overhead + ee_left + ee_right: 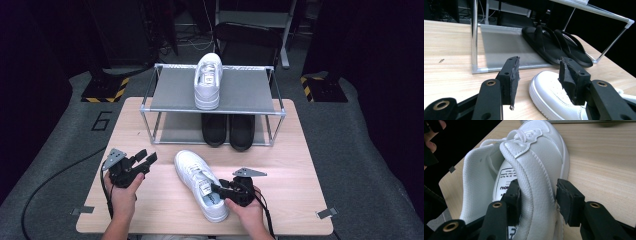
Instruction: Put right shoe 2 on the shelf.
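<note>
A white sneaker (200, 180) lies on the wooden table (280, 165), toe toward the rack. My right gripper (220, 192) is at its heel end. In the right gripper view one jaw sits inside the shoe against the label and the other stands outside, close to the leather side. The padded collar of the sneaker (539, 157) is between the jaws of the right gripper (537, 200) and looks unsqueezed. My left gripper (147, 159) is held open left of the shoe with nothing between its jaws. In its own view the left gripper (539, 80) faces the sneaker's toe (551, 92).
A metal two-tier rack (250, 95) stands at the table's back, with a second white sneaker (207, 80) on its top shelf and a pair of black sandals (227, 131) below. The sandals (559, 47) and a rack post (474, 37) lie beyond the left gripper.
</note>
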A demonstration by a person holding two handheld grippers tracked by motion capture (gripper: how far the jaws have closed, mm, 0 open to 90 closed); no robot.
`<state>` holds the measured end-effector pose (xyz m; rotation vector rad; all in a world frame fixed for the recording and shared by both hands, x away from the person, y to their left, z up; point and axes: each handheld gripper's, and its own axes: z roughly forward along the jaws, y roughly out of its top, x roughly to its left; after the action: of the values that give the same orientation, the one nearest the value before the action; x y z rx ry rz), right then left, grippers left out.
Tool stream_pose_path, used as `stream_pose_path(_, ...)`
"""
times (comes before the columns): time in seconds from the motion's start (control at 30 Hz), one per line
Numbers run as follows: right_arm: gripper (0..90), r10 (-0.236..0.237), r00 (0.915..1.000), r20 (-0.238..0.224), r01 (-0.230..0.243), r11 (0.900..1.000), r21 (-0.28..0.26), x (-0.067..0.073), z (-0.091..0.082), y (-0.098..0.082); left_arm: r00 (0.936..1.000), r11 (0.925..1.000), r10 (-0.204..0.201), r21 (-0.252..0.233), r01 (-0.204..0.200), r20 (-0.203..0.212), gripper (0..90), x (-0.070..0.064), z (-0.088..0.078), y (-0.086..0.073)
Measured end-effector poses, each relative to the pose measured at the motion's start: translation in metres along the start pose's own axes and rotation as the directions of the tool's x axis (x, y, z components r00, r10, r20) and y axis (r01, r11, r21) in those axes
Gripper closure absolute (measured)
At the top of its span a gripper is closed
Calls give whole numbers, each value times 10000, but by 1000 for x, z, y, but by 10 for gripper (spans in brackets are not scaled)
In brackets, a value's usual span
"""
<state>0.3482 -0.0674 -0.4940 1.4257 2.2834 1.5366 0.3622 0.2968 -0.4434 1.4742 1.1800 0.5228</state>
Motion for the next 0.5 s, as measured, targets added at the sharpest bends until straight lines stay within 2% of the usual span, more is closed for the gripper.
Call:
stream_pose_path(0.1,575,-231,9997,60,230,9996,157,0,0,2,10000,10000,-6,-3,6,-24,503,1,0,0)
stream_pose_path(0.13,577,-459,9989,100,458,9989,129,0,1,2,10000,10000,-1,13,1,-49,502,1,0,0)
stream_pose_path(0.17,576,-309,9995,110,305,9990,326,1,0,3,10000,10000,-2,20,3,-54,503,1,0,0)
stream_pose_path(0.23,581,-428,9990,98,425,9986,325,0,2,4,10000,10000,-7,29,7,-57,502,2,0,0)
stream_pose_path(0.5,623,-418,9989,224,408,9983,409,0,2,4,9999,10000,-61,-9,60,-148,503,4,-1,0)
